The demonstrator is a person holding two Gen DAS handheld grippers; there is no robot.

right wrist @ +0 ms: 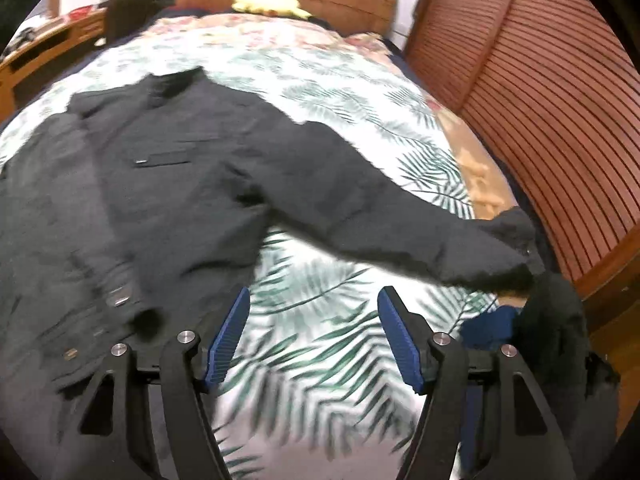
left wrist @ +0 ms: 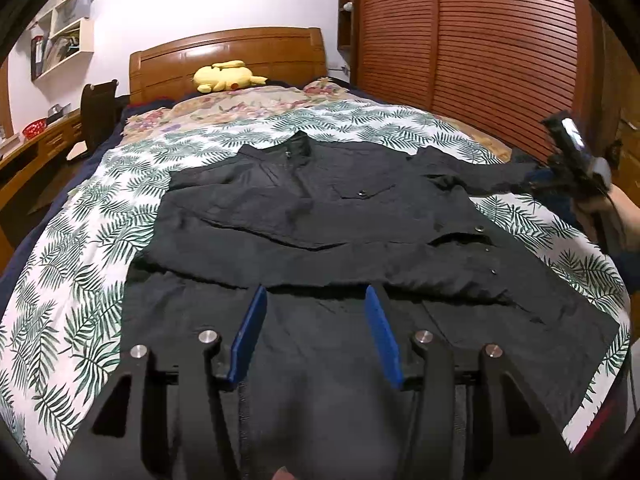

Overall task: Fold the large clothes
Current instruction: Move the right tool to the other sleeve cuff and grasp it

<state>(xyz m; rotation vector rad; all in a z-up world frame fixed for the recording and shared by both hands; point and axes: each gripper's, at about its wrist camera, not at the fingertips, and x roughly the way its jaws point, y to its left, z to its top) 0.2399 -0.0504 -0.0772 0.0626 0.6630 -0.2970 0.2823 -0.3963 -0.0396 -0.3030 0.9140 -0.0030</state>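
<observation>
A large black jacket (left wrist: 320, 216) lies on the bed, collar toward the headboard, its left sleeve folded across the chest. My left gripper (left wrist: 316, 300) is open and empty over the jacket's bottom hem. In the right wrist view the jacket (right wrist: 152, 184) lies to the left, and its right sleeve (right wrist: 400, 224) stretches out toward the bed's right edge. My right gripper (right wrist: 314, 300) is open and empty above the bedsheet, between the jacket's body and the sleeve cuff (right wrist: 508, 256). The right gripper also shows in the left wrist view (left wrist: 576, 152), by the sleeve end.
A leaf-print sheet (left wrist: 80, 264) covers the bed. A yellow plush toy (left wrist: 224, 76) lies by the wooden headboard (left wrist: 224, 52). A slatted wooden wardrobe (left wrist: 480, 40) stands close along the right side. A desk and chair (left wrist: 96, 112) stand left.
</observation>
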